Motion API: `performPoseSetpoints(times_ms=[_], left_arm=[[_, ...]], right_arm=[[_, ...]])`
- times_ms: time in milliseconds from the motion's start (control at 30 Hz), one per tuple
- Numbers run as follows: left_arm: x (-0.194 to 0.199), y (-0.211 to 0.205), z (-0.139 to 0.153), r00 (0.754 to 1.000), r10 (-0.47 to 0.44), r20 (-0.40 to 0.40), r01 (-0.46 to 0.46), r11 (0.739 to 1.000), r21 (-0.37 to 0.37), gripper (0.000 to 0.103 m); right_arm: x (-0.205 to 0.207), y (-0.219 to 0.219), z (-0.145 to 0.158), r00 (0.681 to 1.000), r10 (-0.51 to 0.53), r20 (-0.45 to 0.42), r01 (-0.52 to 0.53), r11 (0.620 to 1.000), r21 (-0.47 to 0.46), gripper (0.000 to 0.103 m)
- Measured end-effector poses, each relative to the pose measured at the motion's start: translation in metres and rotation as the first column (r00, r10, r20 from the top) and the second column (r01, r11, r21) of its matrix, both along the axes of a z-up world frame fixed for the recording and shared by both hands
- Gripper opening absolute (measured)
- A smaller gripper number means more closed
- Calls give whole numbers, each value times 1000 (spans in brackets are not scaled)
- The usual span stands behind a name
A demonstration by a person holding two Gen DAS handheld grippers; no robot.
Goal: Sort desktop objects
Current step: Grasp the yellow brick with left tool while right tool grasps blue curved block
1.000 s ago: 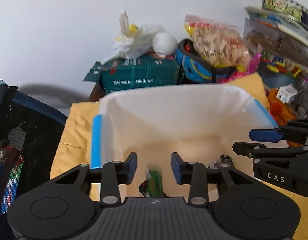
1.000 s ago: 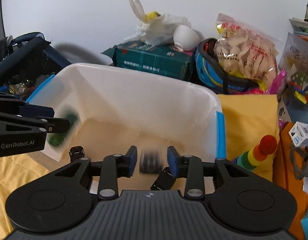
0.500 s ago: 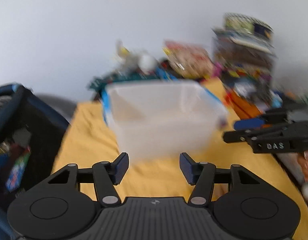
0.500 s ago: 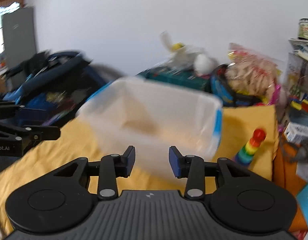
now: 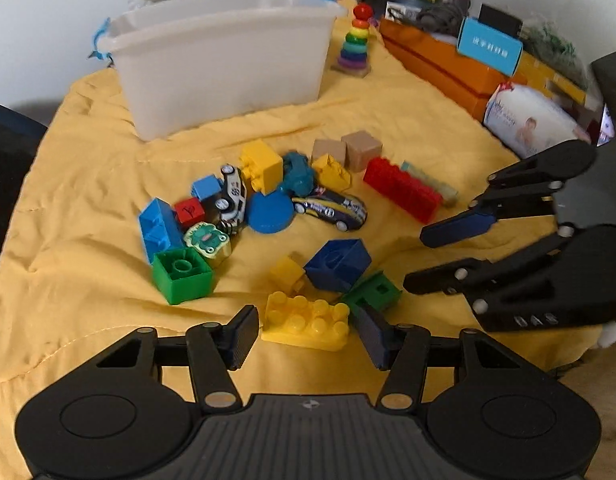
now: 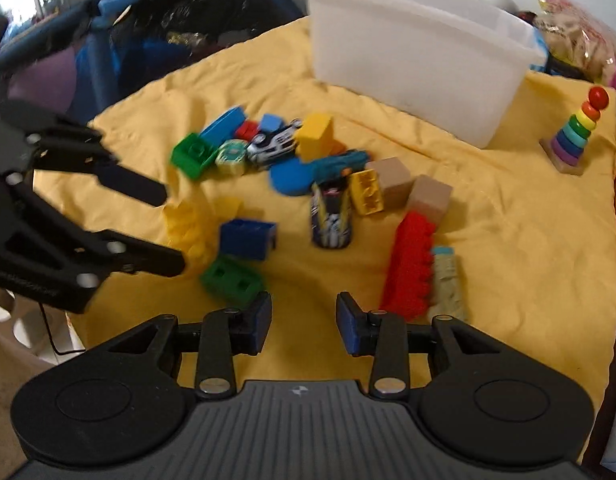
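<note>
Over the yellow cloth (image 5: pixel 88 184), left gripper (image 5: pixel 308 334) jaws closing, straddling yellow brick (image 5: pixel 306 324), pads not touching. Toy pile mid-cloth, white bin (image 5: pixel 224 60) at far edge. Right gripper (image 6: pixel 304 322) closing on nothing, near red brick (image 6: pixel 410 264).

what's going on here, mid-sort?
A person holds a tool in each hand over a yellow cloth strewn with toy blocks and cars. The left tool hangs just above a flat yellow brick, its jaws closing but not yet pressing on it. The right tool hovers over bare cloth beside the long red brick, jaws closing on nothing. Neither holds anything. The white bin stands behind the pile.
</note>
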State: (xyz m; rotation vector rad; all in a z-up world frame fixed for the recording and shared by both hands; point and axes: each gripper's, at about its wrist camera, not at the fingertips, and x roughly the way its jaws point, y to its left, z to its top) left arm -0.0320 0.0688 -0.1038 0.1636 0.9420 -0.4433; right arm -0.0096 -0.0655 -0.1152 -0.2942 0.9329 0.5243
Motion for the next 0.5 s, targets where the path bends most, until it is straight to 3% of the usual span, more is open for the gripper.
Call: performPoseSetpoints(times_ms=[200, 333, 500], left_arm=[[-1, 4, -8, 1000, -9, -25, 9, 1000, -6, 53], [-6, 23, 0, 998, -19, -59, 18, 1000, -15, 53], [-9, 41, -3, 997, 37, -70, -37, 999, 6, 53]], right_arm=[[-12, 5, 3, 999, 16, 36, -15, 1000, -13, 39], [-13, 6, 7, 999, 34, 41, -35, 999, 30, 39], [-6, 26, 15, 994, 71, 85, -73, 997, 21, 40]])
